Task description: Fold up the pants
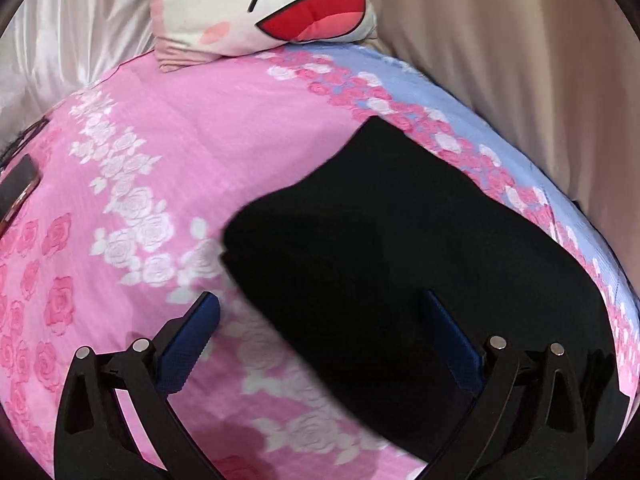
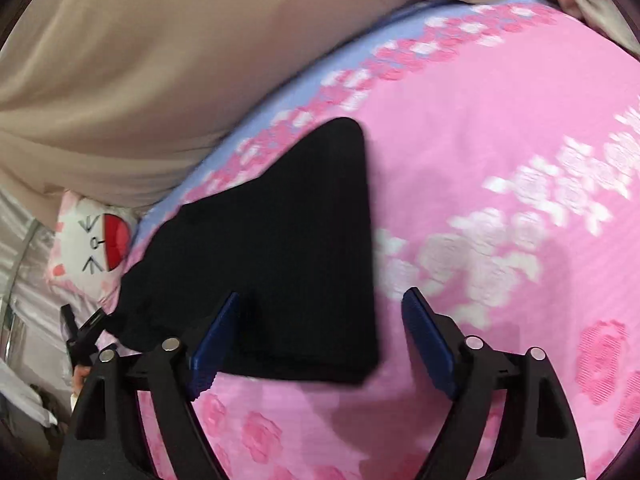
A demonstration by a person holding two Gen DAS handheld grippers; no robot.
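Left wrist view is showing the black folded fabric pants [image 1: 392, 248] lying as a compact, squared bundle on the pink rose-print bed sheet [image 1: 192, 160], toward the sheet's pale blue band, with the left claw [image 1: 324, 312] hovering released just above the bundle's near left edge, one blue-padded finger over the sheet and the other over the dark cloth, nothing pinched between them. Right wrist view is showing the right claw [image 2: 322, 306] likewise released, its jaws standing wide and holding nothing, with the left blue pad over the pants [image 2: 280, 248] and the right one over bare pink bed sheet [image 2: 500, 128]. From this claw the bundle is lying ahead and to the left, its long axis running away toward the beige draped fabric [image 2: 140, 60] beyond the bed; its near corner is sitting between the jaws, so the right claw appears the nearer one to that near edge, while the left claw is covering the opposite side. Judging by the tidy rectangular shape, the folding seems close to finished, and any further move would likely turn on catching that near edge squarely. A white cartoon-face cushion with a red open mouth [image 1: 264, 4] is resting at the bed's far end; no readable writing or brand is visible anywhere.
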